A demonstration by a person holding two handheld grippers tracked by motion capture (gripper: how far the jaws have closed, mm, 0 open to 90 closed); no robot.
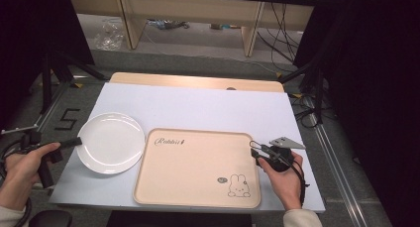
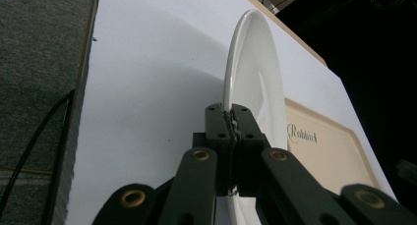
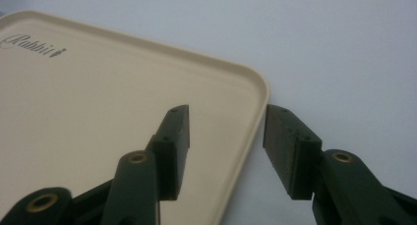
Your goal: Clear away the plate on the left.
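left hand (image 1: 22, 170) enters from the bottom left of the high view, off the left edge of the bench (image 1: 198, 105), and holds the left gripper (image 1: 77, 141) pointing right. its jaws are clamped together on the left rim of the plate (image 1: 111, 142); in the left gripper view the black pads meet on the thin white edge with no gap between them, and the plate (image 2: 251, 72) runs away from the camera as a narrow white curve.

plate: round, plain white, glossy, shallow, with a raised rim and a flat centre. no food or marks on it. it lies on the white bench surface, left of centre, just beside the tray (image 1: 198, 170); its right edge is close to the tray's left rim, and i cannot tell whether they touch.

tray: rectangular, pale beige, rounded corners, low raised lip. script word "rabbit" printed at its upper left, a small line-drawn rabbit at its lower right. it sits at the front middle of the bench.

right hand (image 1: 285, 180) comes in from the bottom right, holding the right gripper (image 1: 256, 151) at the tray's right edge. in the right gripper view its jaws stand apart, one over the tray floor and one over the bench, with the tray's rim (image 3: 258, 117) between them. not closed on it.
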